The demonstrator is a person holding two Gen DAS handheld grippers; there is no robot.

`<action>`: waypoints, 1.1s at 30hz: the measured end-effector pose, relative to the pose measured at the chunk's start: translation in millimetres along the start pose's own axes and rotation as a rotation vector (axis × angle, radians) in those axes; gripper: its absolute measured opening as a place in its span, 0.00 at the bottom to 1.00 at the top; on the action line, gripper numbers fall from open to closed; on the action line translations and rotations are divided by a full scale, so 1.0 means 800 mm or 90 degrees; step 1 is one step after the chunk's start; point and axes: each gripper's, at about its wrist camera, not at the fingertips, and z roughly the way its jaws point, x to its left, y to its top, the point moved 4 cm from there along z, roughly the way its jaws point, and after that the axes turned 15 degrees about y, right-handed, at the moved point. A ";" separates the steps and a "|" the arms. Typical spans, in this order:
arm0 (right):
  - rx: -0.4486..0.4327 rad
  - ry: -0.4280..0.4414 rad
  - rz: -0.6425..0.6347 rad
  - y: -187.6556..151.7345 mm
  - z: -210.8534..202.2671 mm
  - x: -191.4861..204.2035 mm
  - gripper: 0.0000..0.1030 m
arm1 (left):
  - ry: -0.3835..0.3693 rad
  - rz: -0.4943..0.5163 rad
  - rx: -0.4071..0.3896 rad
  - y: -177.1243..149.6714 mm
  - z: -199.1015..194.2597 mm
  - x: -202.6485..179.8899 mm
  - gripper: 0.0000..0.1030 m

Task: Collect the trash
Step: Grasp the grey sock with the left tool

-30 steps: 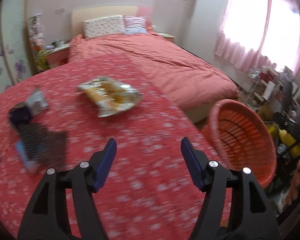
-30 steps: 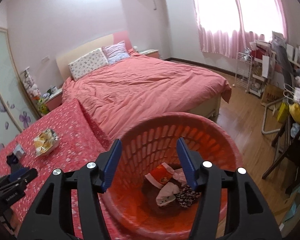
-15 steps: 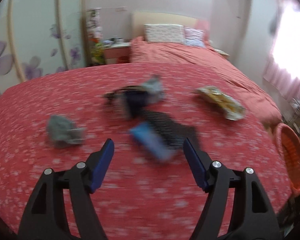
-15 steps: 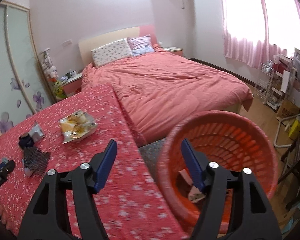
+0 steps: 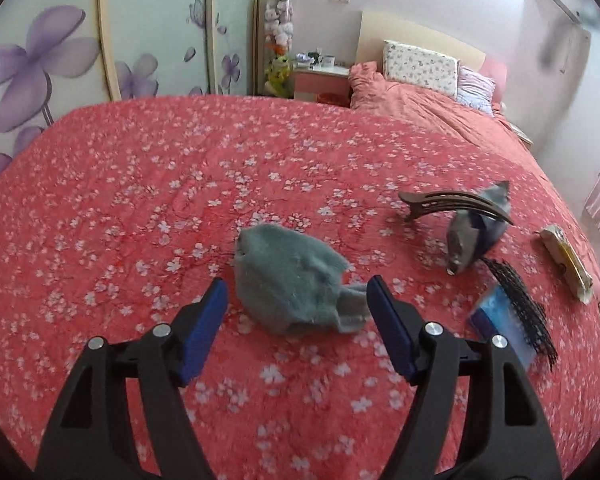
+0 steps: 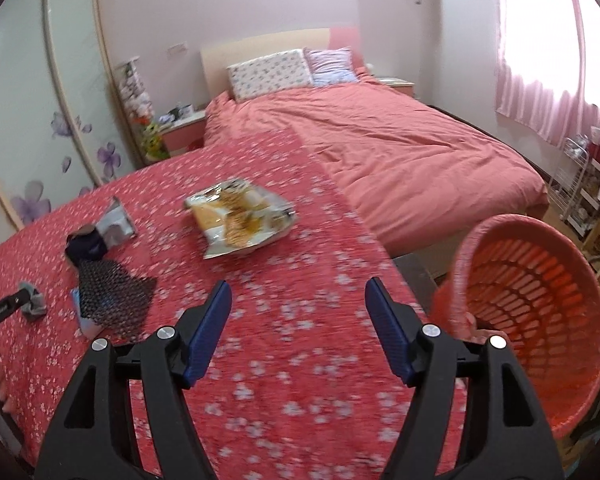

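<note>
- The wrapper (image 5: 565, 263) is cut to a thin edge at the right rim of the left view, well right of the sock (image 5: 290, 280); the right view shows it whole, flat and open on the cloth (image 6: 300, 264), silver with yellow print.
- The blue packet (image 5: 500, 326) lies right of the sock, half under the black mesh (image 5: 524, 304); what it is cannot be read.
- The grey-and-navy bag (image 5: 470, 238) is blurred, up and right of the sock, with a brown hair clip (image 5: 452, 202) touching its top.
- The basket (image 6: 528, 316) stands off the cloth's edge, far right of the sock; its wall hides what is inside.
- Beyond the cloth are the bed (image 6: 380, 144), pillows and a flowered wardrobe.
- The sock is teal, fuzzy and crumpled, lying mid-cloth, just ahead of the left gripper (image 5: 296, 302).
- The left gripper's jaws have just been opening and stand spread; the sock lies just ahead of the gap, its cuff near the right finger, unpinched.
- The right gripper (image 6: 298, 302) hangs over bare cloth between wrapper and basket, its jaws just opened, spread, nothing between them.
</note>
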 end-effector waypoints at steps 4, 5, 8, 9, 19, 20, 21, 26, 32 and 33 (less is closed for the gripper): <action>0.012 0.005 -0.017 0.002 0.015 0.019 0.67 | -0.007 -0.004 0.022 0.005 0.019 -0.004 0.67; 0.014 0.007 -0.020 0.002 0.018 0.023 0.67 | -0.007 -0.004 0.025 0.006 0.023 -0.004 0.65; 0.022 0.011 -0.028 0.004 0.028 0.032 0.67 | -0.011 -0.006 0.040 0.003 0.033 -0.003 0.64; 0.024 0.013 -0.030 0.004 0.030 0.034 0.67 | -0.010 -0.008 0.043 0.002 0.036 -0.003 0.64; 0.053 0.049 -0.019 0.001 0.054 0.051 0.67 | -0.064 0.017 0.029 0.008 0.040 -0.022 0.17; 0.055 0.058 -0.016 0.001 0.055 0.053 0.67 | -0.069 0.023 0.021 0.009 0.035 -0.026 0.15; 0.056 0.066 -0.014 0.001 0.057 0.055 0.67 | -0.082 0.029 0.009 0.009 0.029 -0.030 0.14; 0.063 0.121 -0.020 0.001 0.063 0.085 0.60 | -0.088 0.053 -0.016 0.005 0.021 -0.039 0.13; 0.089 0.181 -0.034 -0.004 0.081 0.131 0.46 | -0.111 0.014 0.025 0.001 0.039 -0.026 0.17; 0.094 0.188 -0.037 -0.006 0.083 0.137 0.45 | -0.117 0.008 0.033 0.001 0.042 -0.024 0.17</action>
